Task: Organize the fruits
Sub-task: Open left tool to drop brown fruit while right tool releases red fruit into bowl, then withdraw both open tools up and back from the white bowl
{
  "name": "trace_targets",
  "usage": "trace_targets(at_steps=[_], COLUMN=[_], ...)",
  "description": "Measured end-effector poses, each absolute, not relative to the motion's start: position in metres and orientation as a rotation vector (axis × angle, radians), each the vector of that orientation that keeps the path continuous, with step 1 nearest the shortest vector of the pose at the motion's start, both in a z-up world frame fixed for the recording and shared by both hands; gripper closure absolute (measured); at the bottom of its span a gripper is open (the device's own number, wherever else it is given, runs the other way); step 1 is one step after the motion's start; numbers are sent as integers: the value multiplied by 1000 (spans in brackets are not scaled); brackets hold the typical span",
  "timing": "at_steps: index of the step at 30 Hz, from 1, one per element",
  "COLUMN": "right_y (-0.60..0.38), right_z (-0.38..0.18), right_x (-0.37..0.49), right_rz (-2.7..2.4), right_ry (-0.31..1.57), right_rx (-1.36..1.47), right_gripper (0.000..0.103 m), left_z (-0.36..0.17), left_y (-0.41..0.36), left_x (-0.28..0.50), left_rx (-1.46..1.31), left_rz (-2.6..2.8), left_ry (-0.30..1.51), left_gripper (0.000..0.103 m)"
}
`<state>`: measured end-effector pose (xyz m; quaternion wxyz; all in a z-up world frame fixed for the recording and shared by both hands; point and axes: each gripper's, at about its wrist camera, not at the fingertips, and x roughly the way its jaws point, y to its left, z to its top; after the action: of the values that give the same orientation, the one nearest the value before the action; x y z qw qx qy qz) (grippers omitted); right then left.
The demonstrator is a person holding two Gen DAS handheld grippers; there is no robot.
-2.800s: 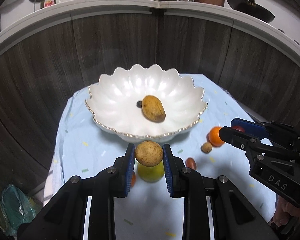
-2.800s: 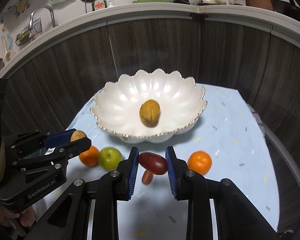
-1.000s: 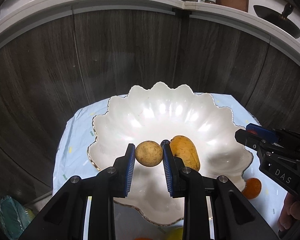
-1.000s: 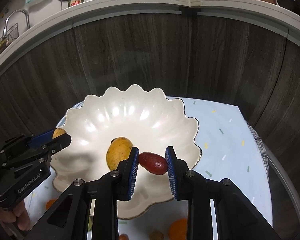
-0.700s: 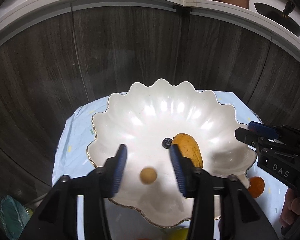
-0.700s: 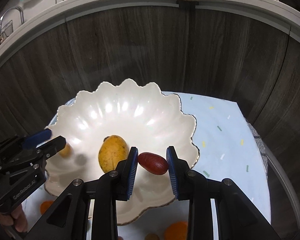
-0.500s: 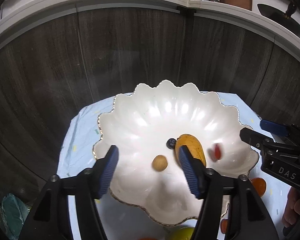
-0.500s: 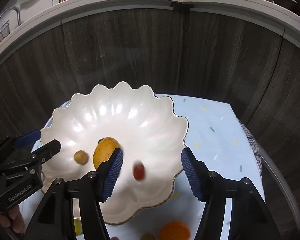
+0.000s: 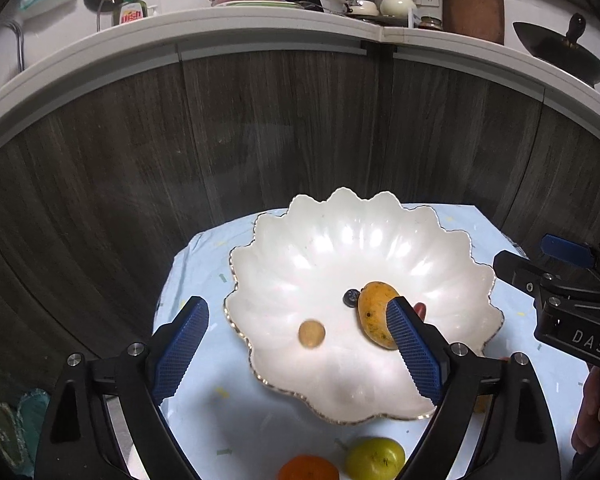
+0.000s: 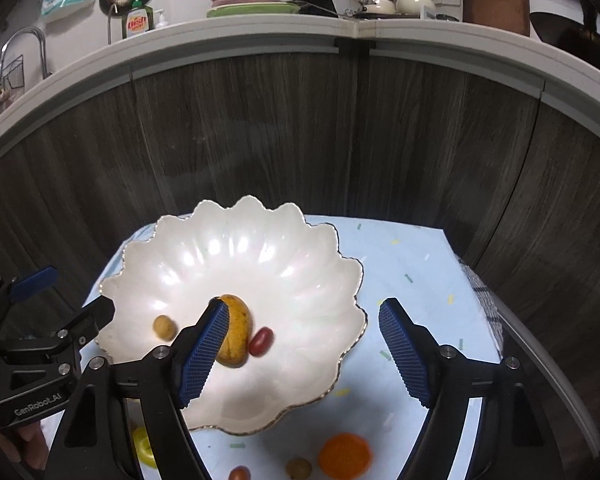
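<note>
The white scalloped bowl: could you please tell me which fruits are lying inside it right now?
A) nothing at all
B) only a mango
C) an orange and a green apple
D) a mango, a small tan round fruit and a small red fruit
D: in the right wrist view the white scalloped bowl holds the mango, the small tan round fruit and the small red fruit.
</note>
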<state>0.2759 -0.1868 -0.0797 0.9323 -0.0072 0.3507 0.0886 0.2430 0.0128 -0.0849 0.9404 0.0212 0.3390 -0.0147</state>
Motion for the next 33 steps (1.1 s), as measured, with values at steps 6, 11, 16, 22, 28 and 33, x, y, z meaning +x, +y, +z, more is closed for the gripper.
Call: trace_targets(at_steps=[6,11,16,22,28,33], right_y=[-185,-185,-186,-189,-190,-186], right_z=[-71,-64,-59,-56,-56,-59], right_x=[263,250,238,225,216,207], right_rz=[195,202,208,210,212,217], right_ry=[707,694,686,683,686,690], right_rx=[-10,-6,-3,0,-5,-16], right_gripper=[25,25,25,25,25,25], left_z=[-73,-63,-57,-55,-56,-59], left_y=[17,17,15,11,12,16], left_x=[226,213,199,188,177,169], left_rx=[42,53,57,65,67,76], left_rz=[-20,-20,-27,-37,-39,-38], left_ry=[681,669,660,660,664,672], left_gripper=[12,12,12,12,12,12])
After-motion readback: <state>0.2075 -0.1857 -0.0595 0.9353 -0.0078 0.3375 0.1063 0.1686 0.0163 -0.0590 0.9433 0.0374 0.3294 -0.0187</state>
